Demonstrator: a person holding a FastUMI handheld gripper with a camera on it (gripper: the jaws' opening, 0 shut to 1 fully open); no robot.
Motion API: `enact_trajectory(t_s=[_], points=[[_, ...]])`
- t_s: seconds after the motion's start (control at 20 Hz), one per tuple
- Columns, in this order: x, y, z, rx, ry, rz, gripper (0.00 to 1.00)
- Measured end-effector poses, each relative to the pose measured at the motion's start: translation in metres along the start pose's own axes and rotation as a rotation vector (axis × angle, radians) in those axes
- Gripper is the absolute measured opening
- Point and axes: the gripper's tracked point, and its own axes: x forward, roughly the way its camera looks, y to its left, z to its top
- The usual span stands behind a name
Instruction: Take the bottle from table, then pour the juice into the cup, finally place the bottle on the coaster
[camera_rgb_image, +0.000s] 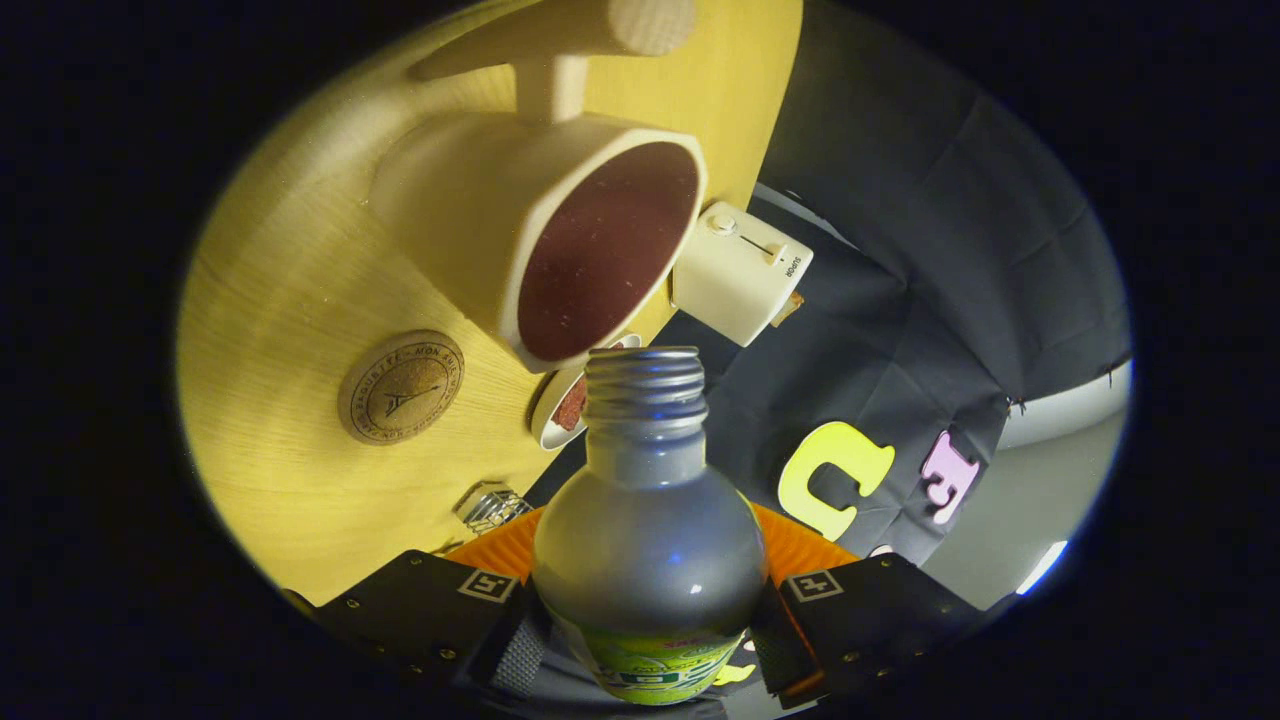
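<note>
Gripper view: the scene is tilted, and the yellow wooden table (290, 300) rises on the left side.
Gripper: the gripper (650, 640) is closed around the lower body of the bottle, one finger pressing on each side of it.
Bottle: the grey plastic bottle with a green label (650, 550) stands between the fingers; its threaded neck carries no cap and points away from the camera, toward the cup.
Bottle mouth: it is just below the near rim of the cup, very close to it; I cannot tell if they touch.
Cup: the cream ceramic cup with a dark red inside (560, 240) is on the table just beyond the bottle, and its opening faces the camera.
Coaster: the round cork coaster with a printed emblem (401, 388) lies on the table to the left of the cup and the bottle, with nothing on it.
Small dish: a small white dish with something red in it (562, 410) is partly hidden behind the bottle neck, under the cup.
Toaster: a white toy toaster (740, 270) is to the right of the cup.
Cap: a small shiny ribbed metal cap (490, 508) lies on the table near the left finger.
Stand: a pale wooden stand with a round top (580, 50) is far behind the cup.
</note>
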Motion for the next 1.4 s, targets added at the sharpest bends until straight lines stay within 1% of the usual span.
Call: enact_trajectory(t_s=[0.2, 0.4, 0.55, 0.85, 0.95, 1.05, 1.3, 1.4], points=[[-0.001, 0.001, -0.003, 0.120, -0.013, -0.007, 0.82], [0.000, 0.008, -0.002, 0.278, -0.026, 0.015, 0.82], [-0.005, 0.010, -0.004, 0.404, -0.032, 0.006, 0.82], [-0.003, 0.016, -0.010, 0.580, -0.032, -0.017, 0.82], [-0.006, 0.015, -0.012, 0.653, -0.033, -0.036, 0.82], [-0.007, 0.016, -0.014, 0.749, -0.028, -0.047, 0.82], [-0.010, 0.022, -0.011, 1.045, -0.029, -0.003, 0.82], [-0.010, 0.026, -0.009, 1.161, -0.035, 0.027, 0.82]])
